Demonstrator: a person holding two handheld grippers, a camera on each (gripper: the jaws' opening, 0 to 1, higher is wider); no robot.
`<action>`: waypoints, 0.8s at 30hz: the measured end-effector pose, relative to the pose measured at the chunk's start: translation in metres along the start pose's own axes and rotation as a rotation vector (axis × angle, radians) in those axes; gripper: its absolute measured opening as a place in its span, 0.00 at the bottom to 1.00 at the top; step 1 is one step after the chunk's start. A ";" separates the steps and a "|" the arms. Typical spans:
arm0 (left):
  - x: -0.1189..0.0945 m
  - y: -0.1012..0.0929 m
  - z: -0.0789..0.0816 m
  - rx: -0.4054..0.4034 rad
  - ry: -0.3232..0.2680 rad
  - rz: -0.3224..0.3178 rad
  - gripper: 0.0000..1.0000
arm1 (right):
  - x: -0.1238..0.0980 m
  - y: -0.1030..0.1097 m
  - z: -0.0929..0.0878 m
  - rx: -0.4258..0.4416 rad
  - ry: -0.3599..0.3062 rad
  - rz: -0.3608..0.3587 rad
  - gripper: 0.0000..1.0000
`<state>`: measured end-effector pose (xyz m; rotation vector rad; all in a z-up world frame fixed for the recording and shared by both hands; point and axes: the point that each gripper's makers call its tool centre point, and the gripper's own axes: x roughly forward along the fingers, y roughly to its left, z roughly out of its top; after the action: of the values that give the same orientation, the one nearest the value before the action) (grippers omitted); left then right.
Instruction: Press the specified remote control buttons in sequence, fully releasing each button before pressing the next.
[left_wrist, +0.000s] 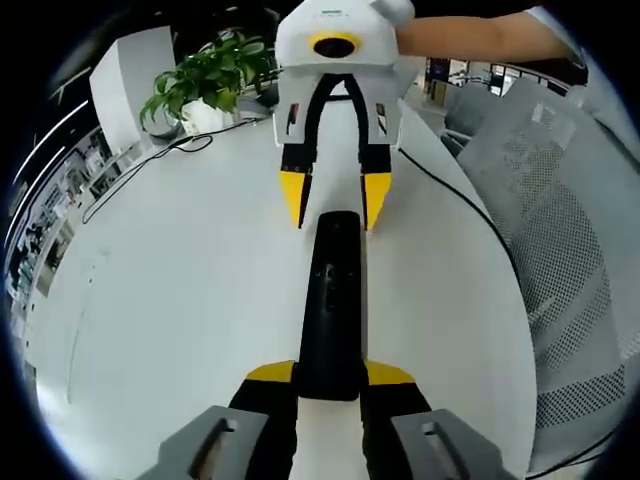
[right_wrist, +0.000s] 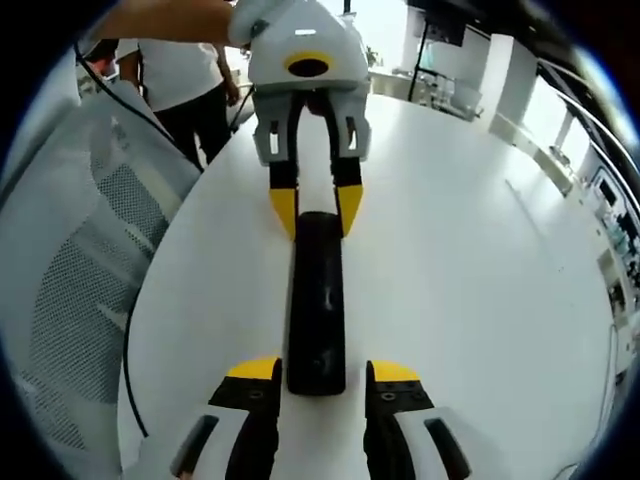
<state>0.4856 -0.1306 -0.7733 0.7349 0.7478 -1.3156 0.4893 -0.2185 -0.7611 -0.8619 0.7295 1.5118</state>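
A long black remote control (left_wrist: 330, 290) lies on the white table (left_wrist: 180, 290) between two grippers that face each other. In the left gripper view my left gripper (left_wrist: 330, 375) is shut on the remote's near end, its yellow-tipped jaws touching both sides. My right gripper (left_wrist: 334, 200) stands opposite, open, its yellow fingertips (left_wrist: 292, 195) straddling the far end with a gap on each side. In the right gripper view the remote (right_wrist: 317, 300) runs from my right gripper (right_wrist: 322, 372) up to the left gripper (right_wrist: 316, 208). The buttons are too dark to make out.
A potted plant (left_wrist: 210, 80) and a black cable (left_wrist: 150, 165) sit at the table's far left. Another cable (left_wrist: 460, 200) runs along the right edge beside a grey mesh chair (left_wrist: 560, 250). A person (right_wrist: 180, 70) stands behind the table, near a mesh chair (right_wrist: 70, 280).
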 end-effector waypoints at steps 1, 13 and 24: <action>0.000 0.000 0.000 0.001 0.001 0.000 0.22 | -0.001 0.000 0.001 -0.002 -0.001 -0.002 0.30; 0.000 -0.001 0.001 0.004 0.012 0.007 0.22 | -0.022 -0.003 0.004 -0.013 -0.022 -0.054 0.30; 0.000 -0.001 0.001 0.010 0.014 0.012 0.22 | -0.044 0.001 0.012 -0.069 -0.032 -0.098 0.18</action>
<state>0.4843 -0.1320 -0.7725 0.7561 0.7479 -1.3052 0.4889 -0.2315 -0.7178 -0.9103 0.6055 1.4668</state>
